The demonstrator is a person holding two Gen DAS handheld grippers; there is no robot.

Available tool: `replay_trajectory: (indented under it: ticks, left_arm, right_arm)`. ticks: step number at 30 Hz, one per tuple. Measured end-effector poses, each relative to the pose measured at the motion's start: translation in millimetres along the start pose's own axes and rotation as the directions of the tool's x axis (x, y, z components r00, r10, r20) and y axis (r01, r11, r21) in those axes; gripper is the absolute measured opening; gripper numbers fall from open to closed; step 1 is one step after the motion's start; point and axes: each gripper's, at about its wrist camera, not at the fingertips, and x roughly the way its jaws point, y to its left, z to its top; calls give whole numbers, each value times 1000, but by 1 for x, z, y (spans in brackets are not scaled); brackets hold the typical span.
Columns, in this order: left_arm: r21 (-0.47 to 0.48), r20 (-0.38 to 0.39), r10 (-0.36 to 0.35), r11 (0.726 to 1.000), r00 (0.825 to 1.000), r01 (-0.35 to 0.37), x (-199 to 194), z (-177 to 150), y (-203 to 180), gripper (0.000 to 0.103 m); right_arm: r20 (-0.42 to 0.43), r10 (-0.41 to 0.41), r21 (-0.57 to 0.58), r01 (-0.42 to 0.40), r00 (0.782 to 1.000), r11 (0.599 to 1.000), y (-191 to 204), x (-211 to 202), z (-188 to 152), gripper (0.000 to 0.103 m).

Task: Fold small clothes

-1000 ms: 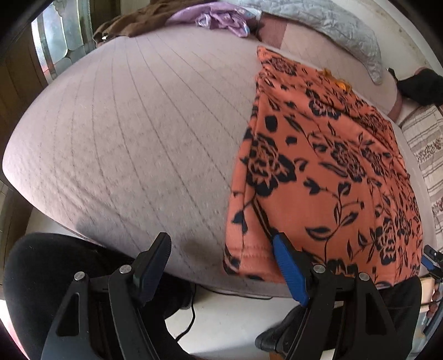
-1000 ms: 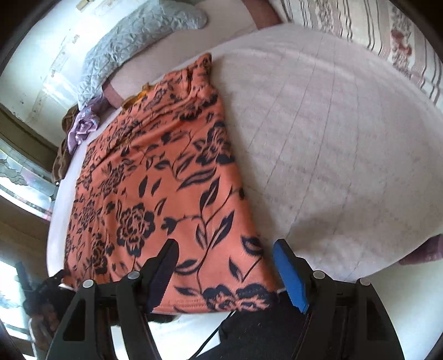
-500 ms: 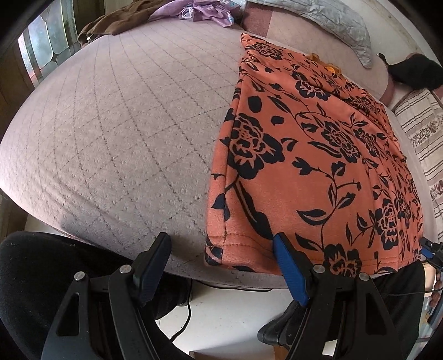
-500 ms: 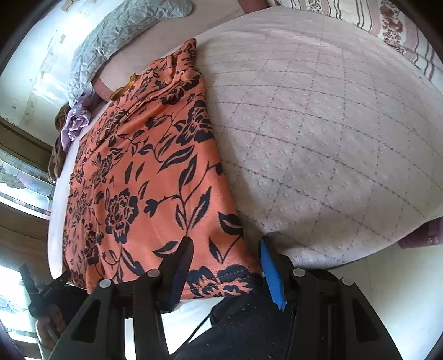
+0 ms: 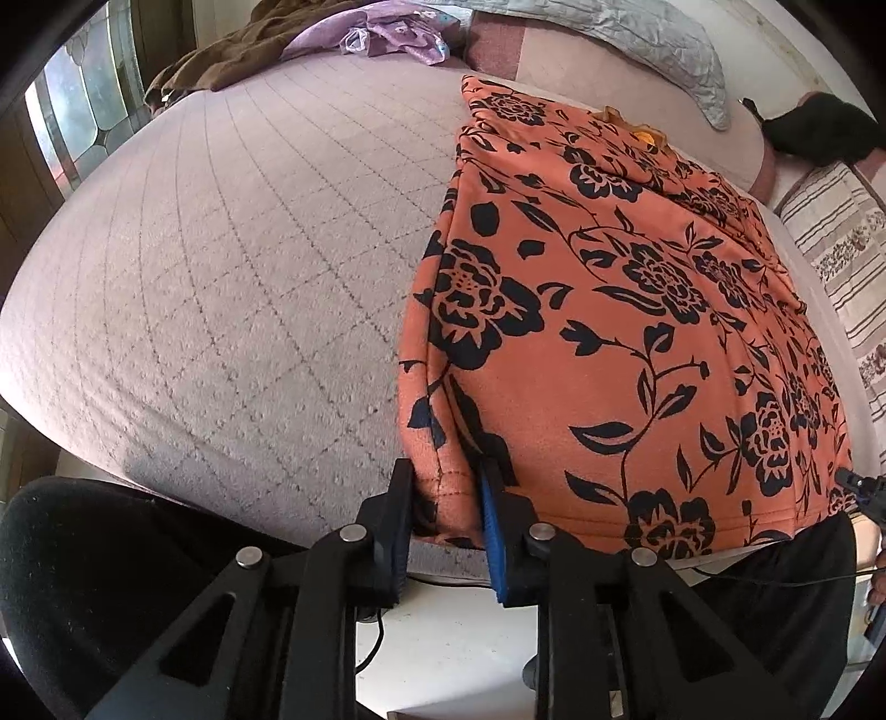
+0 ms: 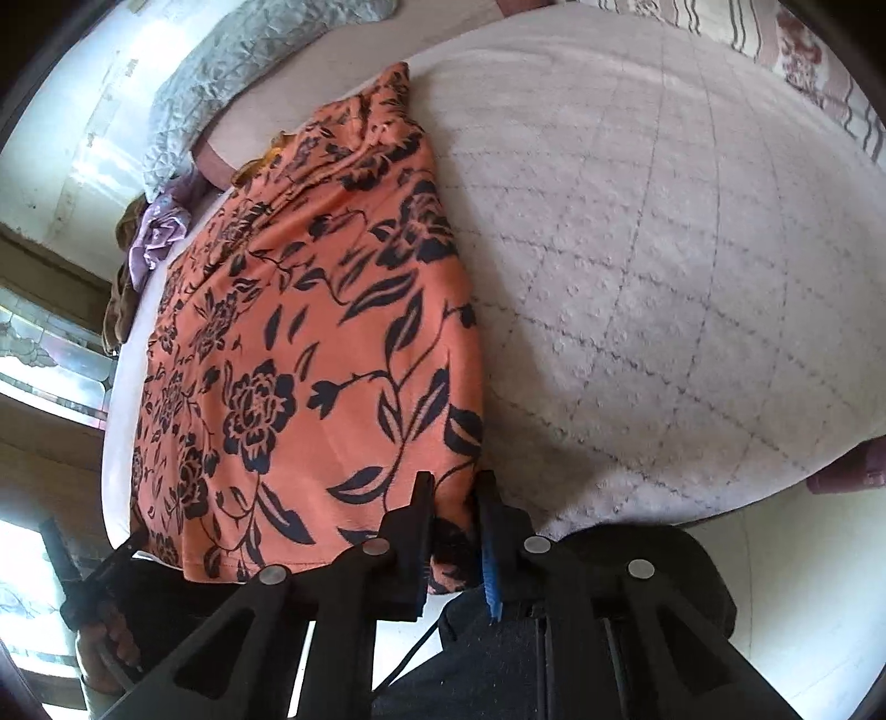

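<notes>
Left wrist view, nearest first: the left gripper [image 5: 446, 493] has its jaws closed down on the near left hem corner of the orange floral garment [image 5: 609, 332], the cloth bunched between a black finger and a blue-padded one. In the right wrist view the right gripper [image 6: 451, 507] is pinched in the same way on the near right hem corner of the garment [image 6: 310, 343].

The garment lies flat on the quilted bedspread [image 5: 221, 277], its hem hanging just over the bed's near edge. Its long axis runs from that hem away toward the grey pillow [image 5: 637, 50], narrowing at the far end, which looks like the neck or waist.

It seems a light, soft knit that will sag and slide, so I judge the stitched hem corners the firmest hold.

Beyond the garment's far left, a purple cloth [image 5: 387, 39] and a brown one [image 5: 232, 61] lie heaped.
</notes>
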Motion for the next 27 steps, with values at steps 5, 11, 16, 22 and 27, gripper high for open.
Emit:
replay_trajectory:
  ticks: [5,11,16,22,27]
  left_arm:
    - [-3,4,-5,1000,1000,5,1,-1,1,24]
    - [3,5,1,1000,1000,-1,2,0,0,24]
    - [24,8,2,1000,1000,-2,2,0,-4,17]
    - [43,11,15,999,1000,-16,4,0,-7,15]
    - [49,14,12,999,1000,-13,3,-1,-8,11]
  right_arm:
    - [-5,5,2,-5,1000,1000,-2,3,2,16]
    - [-11,-14,-7,14,1000,1000,-3,2,2,13]
    - [-12,-13,-4,13,1000,1000,0,1,3,13]
    - [-18,9,-4,-9,1000,1000,-4,4,3,16]
    - [-20,12,-11,-13,1000,1000,-5,2,0,15]
